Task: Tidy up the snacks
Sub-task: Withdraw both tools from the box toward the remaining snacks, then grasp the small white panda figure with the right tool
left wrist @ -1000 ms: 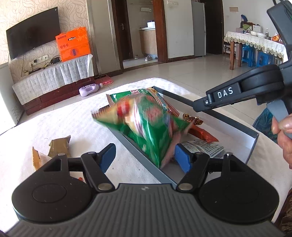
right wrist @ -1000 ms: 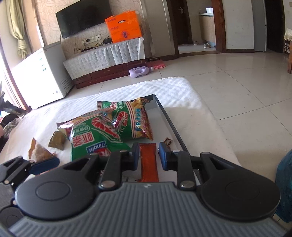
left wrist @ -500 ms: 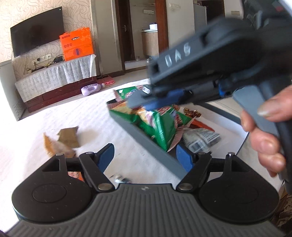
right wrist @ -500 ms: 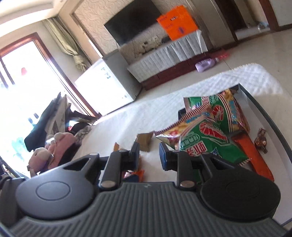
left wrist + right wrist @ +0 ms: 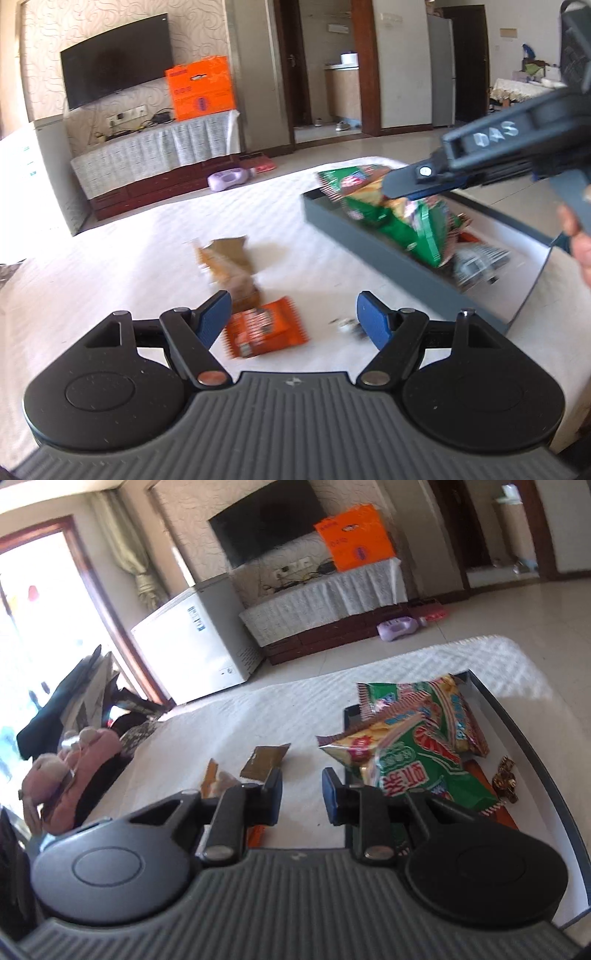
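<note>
Our left tongs [image 5: 293, 317] hang wide apart over the white-covered table [image 5: 129, 266], nothing between the pads. Below them lie an orange snack packet [image 5: 264, 326] and a brown wrapper [image 5: 231, 260]. Right tongs [image 5: 301, 795] are narrow, almost together, gripping nothing. The green prawn-cracker bags [image 5: 417, 746] sit in the grey tray [image 5: 369, 247] (left view is blurred).

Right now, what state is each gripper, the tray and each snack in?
left gripper: jaws open, nothing between them
right gripper: jaws nearly closed, empty
tray: partly filled
green snack bags: piled in the tray
orange packet: flat on the white cloth, outside the tray
brown packets: on the cloth, outside the tray
</note>
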### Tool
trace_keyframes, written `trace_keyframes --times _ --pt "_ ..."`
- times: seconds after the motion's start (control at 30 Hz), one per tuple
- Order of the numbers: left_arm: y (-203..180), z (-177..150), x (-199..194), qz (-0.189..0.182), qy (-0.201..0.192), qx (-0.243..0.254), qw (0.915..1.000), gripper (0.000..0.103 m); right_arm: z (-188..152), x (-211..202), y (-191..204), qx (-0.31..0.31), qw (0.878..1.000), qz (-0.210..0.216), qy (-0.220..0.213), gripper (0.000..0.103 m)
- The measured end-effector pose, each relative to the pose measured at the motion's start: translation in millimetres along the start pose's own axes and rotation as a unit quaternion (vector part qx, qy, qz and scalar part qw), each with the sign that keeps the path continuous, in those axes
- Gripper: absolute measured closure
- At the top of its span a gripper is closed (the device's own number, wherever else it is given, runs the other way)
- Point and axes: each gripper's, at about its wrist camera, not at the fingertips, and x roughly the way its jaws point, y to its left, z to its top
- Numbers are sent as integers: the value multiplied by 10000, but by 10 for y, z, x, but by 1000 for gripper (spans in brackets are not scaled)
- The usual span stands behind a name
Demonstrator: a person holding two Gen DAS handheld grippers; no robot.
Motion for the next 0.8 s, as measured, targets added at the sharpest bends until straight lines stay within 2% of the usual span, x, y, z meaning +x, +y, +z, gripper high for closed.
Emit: trace_keyframes --times 0.17,0.4,0.6,0.8 --pt "237 -69 -83 425 -92 220 9988 24 -100 196 362 -1054 9934 -50 446 75" --pt "644 -128 -245 663 -35 -106 9977 24 -310 465 577 -1871 9723 -465 1318 76" --pt "677 -130 -288 597 -1 -208 9980 24 -398 594 605 -1935 9649 -749 1609 77" --pt "619 -129 -247 498 90 -259 9984 22 -477 720 634 -1927 9599 -747 1895 77"
